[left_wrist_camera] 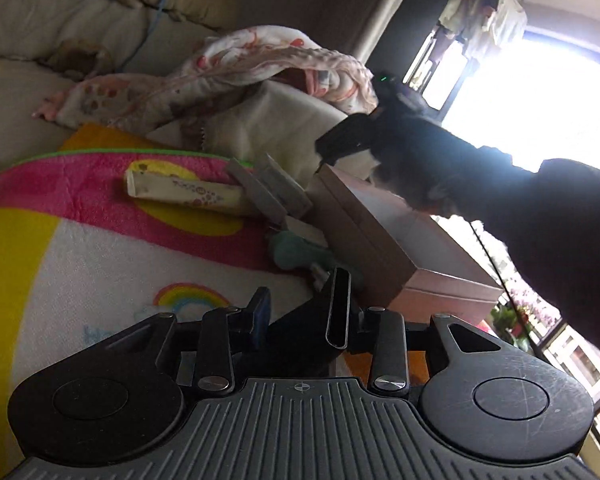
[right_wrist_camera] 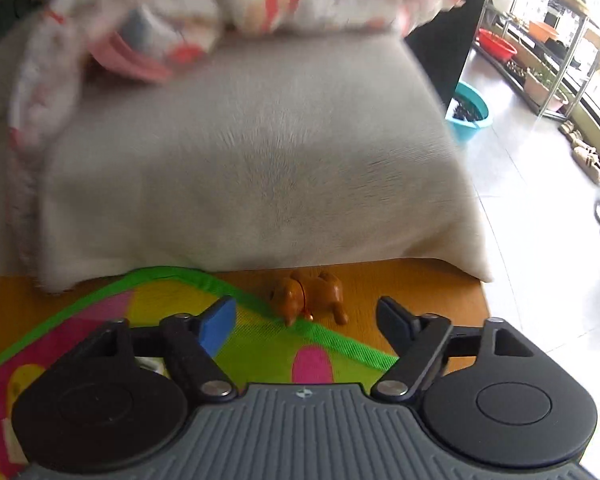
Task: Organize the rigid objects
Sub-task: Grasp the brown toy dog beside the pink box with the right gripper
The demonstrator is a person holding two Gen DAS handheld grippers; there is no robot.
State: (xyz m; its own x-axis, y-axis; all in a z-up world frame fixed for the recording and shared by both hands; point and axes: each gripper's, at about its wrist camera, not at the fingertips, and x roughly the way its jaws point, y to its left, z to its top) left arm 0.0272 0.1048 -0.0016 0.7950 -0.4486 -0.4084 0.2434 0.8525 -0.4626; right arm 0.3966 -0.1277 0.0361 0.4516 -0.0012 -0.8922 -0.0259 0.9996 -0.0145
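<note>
Right gripper (right_wrist_camera: 304,318) released, jaws apart around nothing; brown toy dog (right_wrist_camera: 310,294) lies centre frame, just beyond. Left gripper (left_wrist_camera: 300,300) clenched on a black object (left_wrist_camera: 308,332).

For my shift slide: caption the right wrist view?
Open right gripper poised above a brown toy dog at the green edge of a colourful play mat, grey cushion behind.

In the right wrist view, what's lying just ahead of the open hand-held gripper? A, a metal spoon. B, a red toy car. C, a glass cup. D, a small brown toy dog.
D: a small brown toy dog lies on the orange surface at the green edge of the colourful mat, ahead of the right hand-held gripper, whose jaws stand apart with nothing between them.
</note>
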